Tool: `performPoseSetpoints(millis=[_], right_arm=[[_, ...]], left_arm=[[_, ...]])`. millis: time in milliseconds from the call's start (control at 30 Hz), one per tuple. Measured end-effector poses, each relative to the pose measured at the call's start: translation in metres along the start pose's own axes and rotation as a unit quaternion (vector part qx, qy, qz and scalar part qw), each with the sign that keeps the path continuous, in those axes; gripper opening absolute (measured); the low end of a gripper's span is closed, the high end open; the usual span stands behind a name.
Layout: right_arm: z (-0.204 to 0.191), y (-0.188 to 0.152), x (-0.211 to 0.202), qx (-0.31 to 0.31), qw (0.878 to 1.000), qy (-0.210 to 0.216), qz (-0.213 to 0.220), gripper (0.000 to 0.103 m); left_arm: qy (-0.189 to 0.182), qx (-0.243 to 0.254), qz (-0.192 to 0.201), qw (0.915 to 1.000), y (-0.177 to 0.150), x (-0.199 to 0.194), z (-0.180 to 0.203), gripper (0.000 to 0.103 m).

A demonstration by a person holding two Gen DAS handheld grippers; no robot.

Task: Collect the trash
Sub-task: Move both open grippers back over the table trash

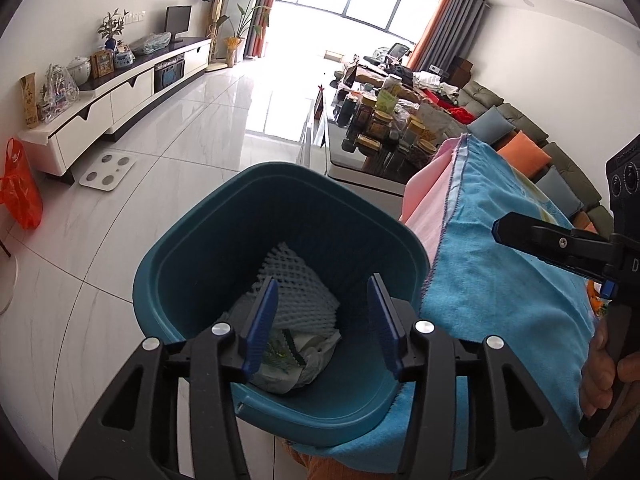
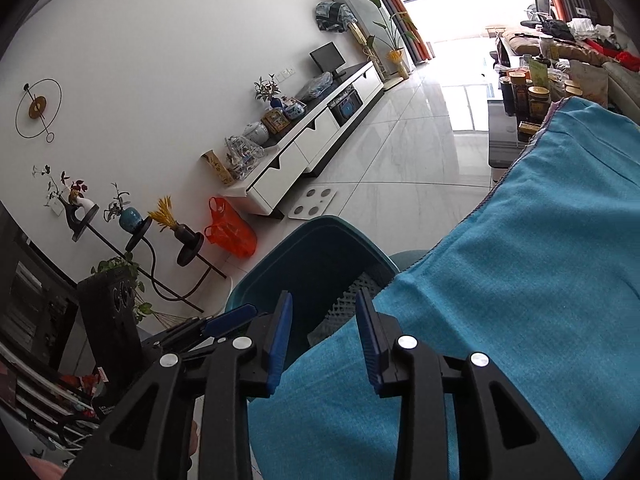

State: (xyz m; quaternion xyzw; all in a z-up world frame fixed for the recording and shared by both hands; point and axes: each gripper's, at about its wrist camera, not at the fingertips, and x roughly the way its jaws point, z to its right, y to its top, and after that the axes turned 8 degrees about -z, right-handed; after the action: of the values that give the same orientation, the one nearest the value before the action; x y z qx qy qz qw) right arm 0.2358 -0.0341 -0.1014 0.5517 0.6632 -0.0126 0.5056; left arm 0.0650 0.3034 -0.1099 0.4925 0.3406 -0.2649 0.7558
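Teal plastic fills our left wrist view: the bin [image 1: 280, 264] sits on the pale tiled floor [image 1: 168, 184], right under our left gripper [image 1: 326, 320]. Its blue pads stand apart with nothing between them, so it's open over the bin's mouth. Down inside we see white foam netting [image 1: 296, 284] lying on a crumpled white bag [image 1: 304, 364]. A blue cloth [image 1: 500, 280] drapes just beside the bin's right rim, and our right gripper [image 1: 516, 228] pokes in over it from the right edge, a hand [image 1: 608, 364] below it.

Over to our right wrist view: the right gripper [image 2: 324, 340] hangs with pads parted, gripping nothing, above where the blue cloth [image 2: 520, 260] meets the bin [image 2: 316, 256]. The foam netting [image 2: 356, 300] peeks out past the cloth's edge. An orange plastic bag [image 2: 232, 232] rests on the floor by the white cabinet [image 2: 304, 156].
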Motion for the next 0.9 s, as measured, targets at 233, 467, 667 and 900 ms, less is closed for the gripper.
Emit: performPoseSetpoints(millis=[233,467,667,900], right_arm=[[0.003,-0.022,-0.050,-0.013,0.999,-0.009,0.037,0.033],[0.025,-0.056,-0.119,0.003,0.994,-0.046,0.096,0.037],[0.049,-0.089,-0.177,0.024,0.985,-0.099,0.142,0.037],[0.082,-0.125,-0.241,0.061,0.966,-0.161,0.193,0.038]], left_arm=[[-0.034,0.044,0.031,0.9980,-0.003,-0.028,0.041,0.055],[-0.094,0.107,0.017,0.9896,-0.013,-0.024,0.109,0.055],[-0.158,0.179,0.000,0.9710,-0.033,-0.020,0.184,0.056],[-0.215,0.260,-0.027,0.9408,-0.059,-0.016,0.275,0.056]])
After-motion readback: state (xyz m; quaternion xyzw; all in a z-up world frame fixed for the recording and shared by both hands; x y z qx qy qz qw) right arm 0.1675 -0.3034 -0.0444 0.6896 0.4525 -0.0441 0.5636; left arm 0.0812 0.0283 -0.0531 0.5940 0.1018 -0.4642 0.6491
